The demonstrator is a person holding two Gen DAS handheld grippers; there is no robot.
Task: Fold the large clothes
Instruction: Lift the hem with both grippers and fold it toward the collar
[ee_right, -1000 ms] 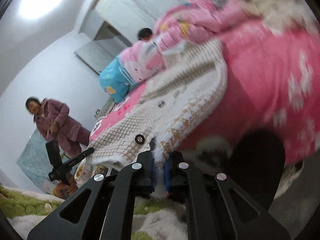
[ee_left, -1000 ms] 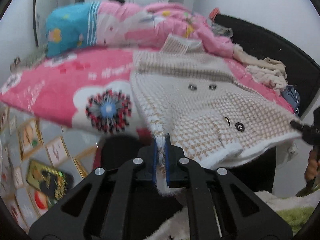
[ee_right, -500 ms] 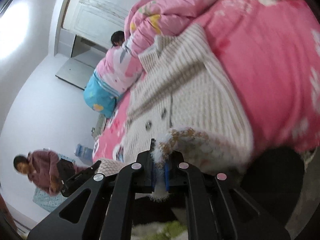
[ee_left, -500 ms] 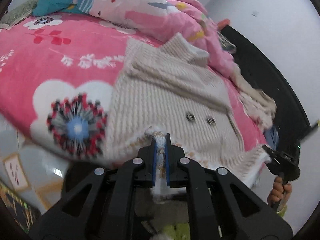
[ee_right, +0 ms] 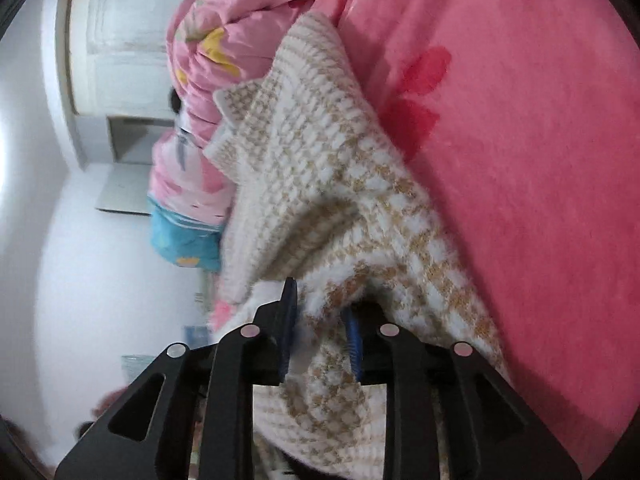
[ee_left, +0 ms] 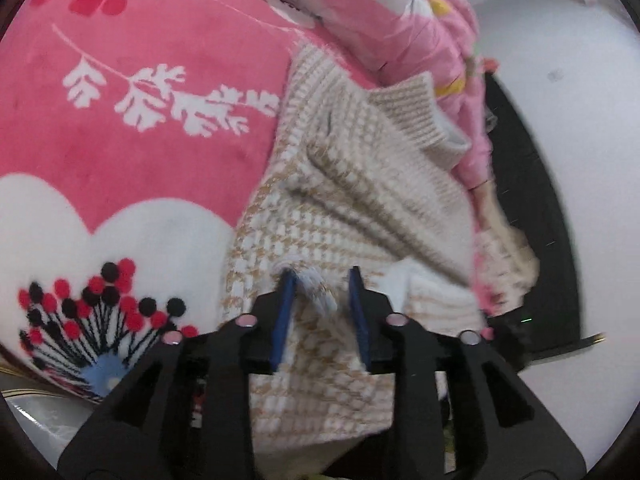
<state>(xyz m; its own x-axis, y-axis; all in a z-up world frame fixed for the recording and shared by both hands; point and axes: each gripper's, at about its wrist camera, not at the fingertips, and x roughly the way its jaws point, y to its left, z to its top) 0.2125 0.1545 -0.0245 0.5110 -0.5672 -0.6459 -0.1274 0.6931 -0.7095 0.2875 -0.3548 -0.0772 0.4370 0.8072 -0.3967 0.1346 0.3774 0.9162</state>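
Observation:
A large cream and tan houndstooth knit coat lies on a pink bed blanket, its lower half folded up over its upper half. My left gripper is open, its blue pads apart, with the coat's white fuzzy hem lying loose between them. In the right wrist view the same coat is bunched in folds on the blanket. My right gripper is open too, and the coat's hem drapes between and over its fingers.
A pink quilt and a person lying under it are at the head of the bed. A black bed frame runs along the right side. A white wardrobe and wall stand beyond.
Both grippers carried the coat's hem up and forward over the coat, folding it in half, then opened and let go of the hem.

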